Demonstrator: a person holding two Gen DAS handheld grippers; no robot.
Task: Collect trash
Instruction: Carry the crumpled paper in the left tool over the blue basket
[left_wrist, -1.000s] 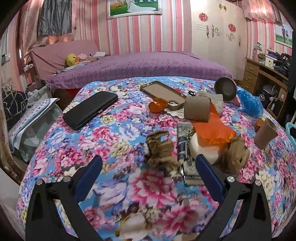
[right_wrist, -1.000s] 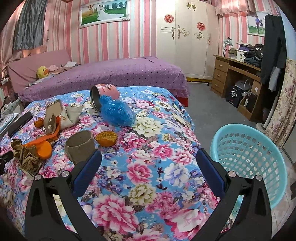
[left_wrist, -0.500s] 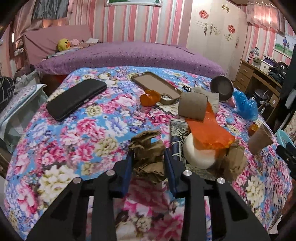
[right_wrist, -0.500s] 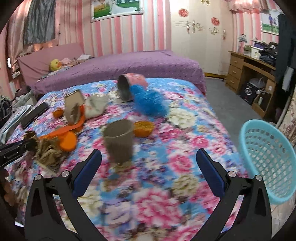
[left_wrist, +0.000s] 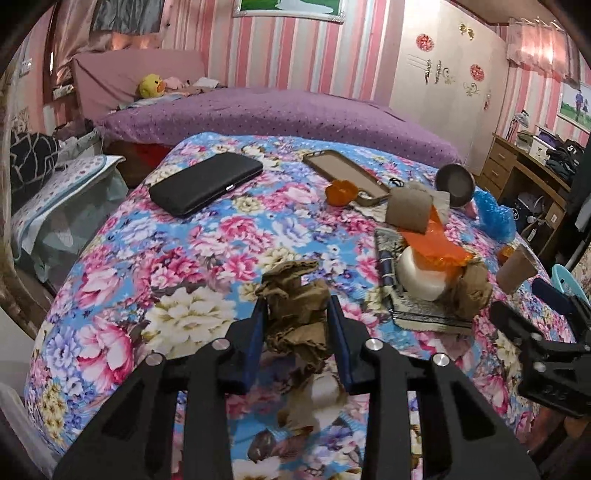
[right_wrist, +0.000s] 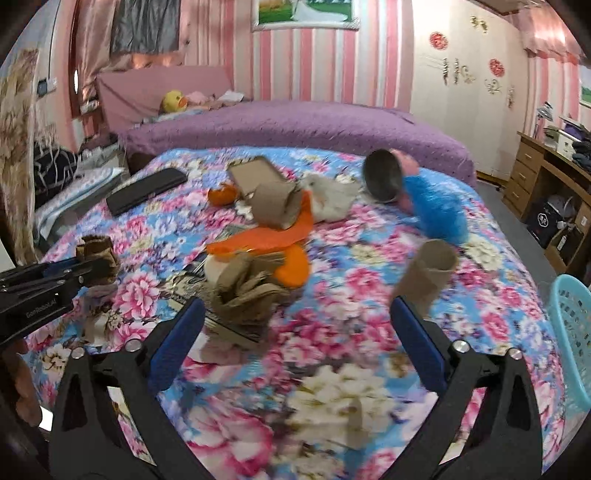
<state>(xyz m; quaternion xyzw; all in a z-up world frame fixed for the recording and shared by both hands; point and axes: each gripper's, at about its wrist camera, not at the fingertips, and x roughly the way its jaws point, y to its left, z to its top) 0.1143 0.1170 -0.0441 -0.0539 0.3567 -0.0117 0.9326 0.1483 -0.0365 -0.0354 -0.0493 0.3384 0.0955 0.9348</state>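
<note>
My left gripper is shut on a crumpled brown paper wad and holds it just above the flowered bedspread; it also shows in the right wrist view. My right gripper is open and empty, above the bedspread in front of a second crumpled brown paper and a brown paper cup. An orange plastic bag, a white bowl and a blue plastic bag lie in the pile behind. A light blue basket stands at the right.
A black case, a brown phone case, an orange peel, a metal cup and a flattened cardboard cup lie on the bedspread. A purple bed is behind. A wooden desk stands at the right.
My left gripper closed on the brown paper wad and lifted it slightly. My right gripper swung left from the basket toward the trash pile, still open.
</note>
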